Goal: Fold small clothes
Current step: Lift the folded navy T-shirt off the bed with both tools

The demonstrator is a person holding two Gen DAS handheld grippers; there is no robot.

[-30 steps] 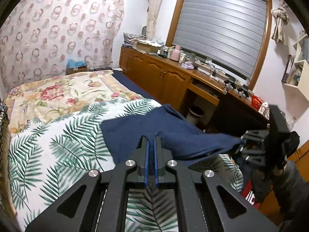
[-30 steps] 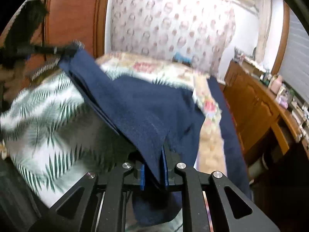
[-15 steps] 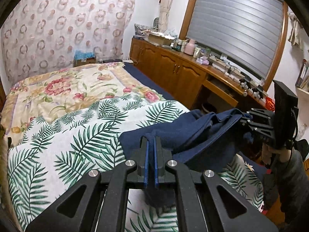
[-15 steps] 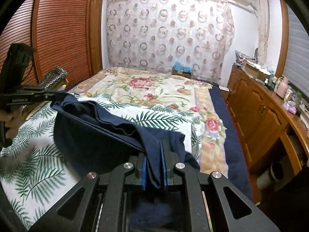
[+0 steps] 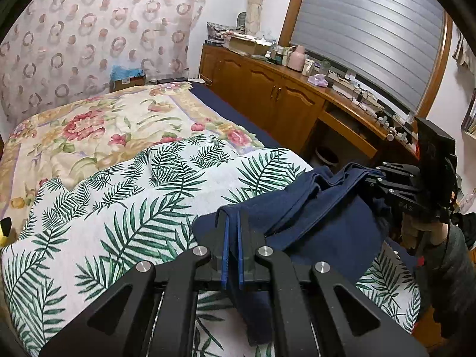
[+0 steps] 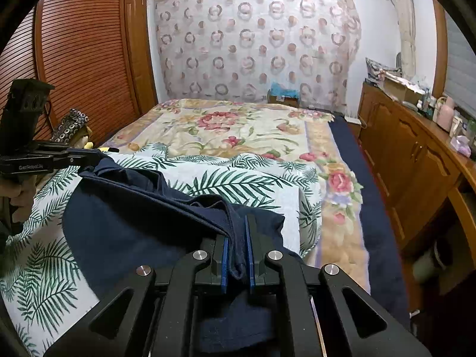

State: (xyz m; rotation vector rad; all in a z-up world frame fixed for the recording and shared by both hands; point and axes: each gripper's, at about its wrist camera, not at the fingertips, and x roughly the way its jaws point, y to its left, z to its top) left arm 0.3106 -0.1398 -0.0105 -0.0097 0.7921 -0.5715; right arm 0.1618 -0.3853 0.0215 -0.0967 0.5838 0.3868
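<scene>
Navy garment [image 5: 321, 208] hangs stretched between both grippers, low over the near end of the bed, its lower fold draped onto the palm-leaf blanket [image 5: 142, 202]. Left gripper [image 5: 233, 247]: jaws clenched on one edge of the cloth, fabric pinched between the blue pads and trailing down past them. Right gripper [image 6: 237, 255]: jaws clamped on the opposite edge (a thick bunched hem sits between the pads); they have just been closing a little further on it. From the right wrist view the cloth's top edge runs taut from the left gripper [image 6: 89, 156] across to the near jaws, w/ slack folds below. Beyond the garment, the blanket and the floral quilt [image 6: 238, 131] lie open, lots of free bed surface toward the curtain [image 6: 253, 38]. Bed's right edge drops to a dark blue strip, then a narrow aisle beside the wooden cabinets [image 6: 410, 160]. A louvred wooden door [image 6: 83, 53] is close on the other side.
</scene>
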